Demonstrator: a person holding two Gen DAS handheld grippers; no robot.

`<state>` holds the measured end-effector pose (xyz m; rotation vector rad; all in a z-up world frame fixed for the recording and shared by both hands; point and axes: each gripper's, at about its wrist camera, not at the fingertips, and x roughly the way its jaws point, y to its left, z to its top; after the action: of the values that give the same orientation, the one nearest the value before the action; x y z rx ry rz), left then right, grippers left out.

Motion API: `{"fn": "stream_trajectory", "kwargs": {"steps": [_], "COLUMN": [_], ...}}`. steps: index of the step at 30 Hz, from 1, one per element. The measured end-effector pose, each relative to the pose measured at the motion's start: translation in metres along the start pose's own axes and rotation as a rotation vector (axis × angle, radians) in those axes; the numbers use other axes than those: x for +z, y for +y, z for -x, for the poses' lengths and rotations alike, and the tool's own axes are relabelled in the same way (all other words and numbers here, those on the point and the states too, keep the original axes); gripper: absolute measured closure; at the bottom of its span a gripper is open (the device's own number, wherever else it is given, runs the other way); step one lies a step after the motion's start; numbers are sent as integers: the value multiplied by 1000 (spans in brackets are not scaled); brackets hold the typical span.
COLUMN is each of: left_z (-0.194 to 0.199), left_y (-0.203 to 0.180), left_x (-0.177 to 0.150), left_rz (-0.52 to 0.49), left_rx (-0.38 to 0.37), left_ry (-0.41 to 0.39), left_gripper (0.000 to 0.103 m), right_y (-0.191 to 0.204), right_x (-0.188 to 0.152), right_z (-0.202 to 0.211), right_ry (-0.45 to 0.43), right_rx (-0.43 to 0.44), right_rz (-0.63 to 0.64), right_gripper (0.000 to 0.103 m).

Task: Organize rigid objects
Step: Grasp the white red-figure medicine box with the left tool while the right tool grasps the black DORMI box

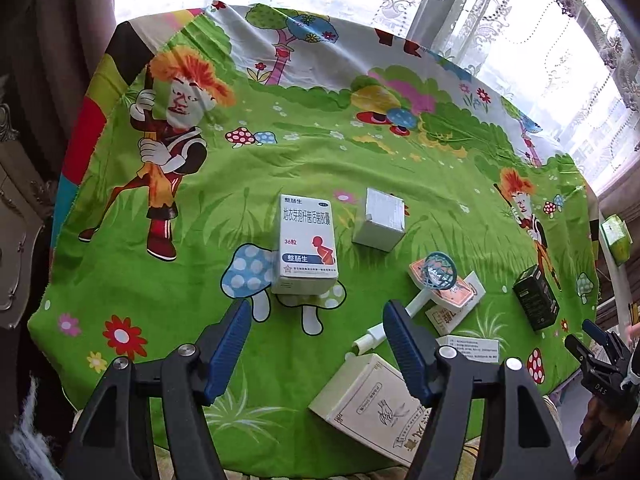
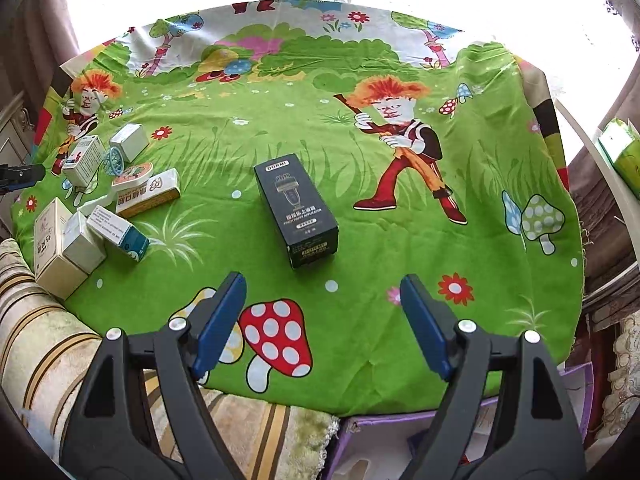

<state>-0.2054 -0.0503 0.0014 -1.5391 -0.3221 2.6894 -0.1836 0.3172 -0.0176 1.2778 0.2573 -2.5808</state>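
A white medicine box with blue print (image 1: 306, 244) lies on the cartoon-print cloth just ahead of my open, empty left gripper (image 1: 314, 312). Beyond it sits a small white cube box (image 1: 379, 220). To the right lie a blue mesh brush on a white handle (image 1: 436, 274), an orange-topped tin (image 1: 448, 288) and a cream box (image 1: 374, 396). A black box (image 2: 296, 210) lies ahead of my open, empty right gripper (image 2: 322, 284); it also shows in the left wrist view (image 1: 536, 298). The box cluster (image 2: 100, 200) sits at the far left of the right wrist view.
The green cloth (image 2: 400, 240) covers a round table by a curtained window. A striped cushion (image 2: 48, 340) lies at the near left edge. A green packet (image 2: 620, 152) sits off the table to the right. The right gripper shows in the left wrist view (image 1: 600, 344).
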Motion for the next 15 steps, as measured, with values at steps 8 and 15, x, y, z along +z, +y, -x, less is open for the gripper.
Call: {"fn": "stream_trajectory", "kwargs": {"steps": [8,15], "left_z": [-29,-45], "left_y": [-2,-6], "left_x": [20,27], "left_rz": [-38,-61], "left_rx": [68,99], "left_ry": [26,47], "left_gripper": [34,34], "right_y": [4,8], "right_x": [28,40], "right_z": [-29,-54], "right_ry": [0,21], "right_rx": [-13,-27], "right_rz": [23,44], "right_gripper": [18,18]}}
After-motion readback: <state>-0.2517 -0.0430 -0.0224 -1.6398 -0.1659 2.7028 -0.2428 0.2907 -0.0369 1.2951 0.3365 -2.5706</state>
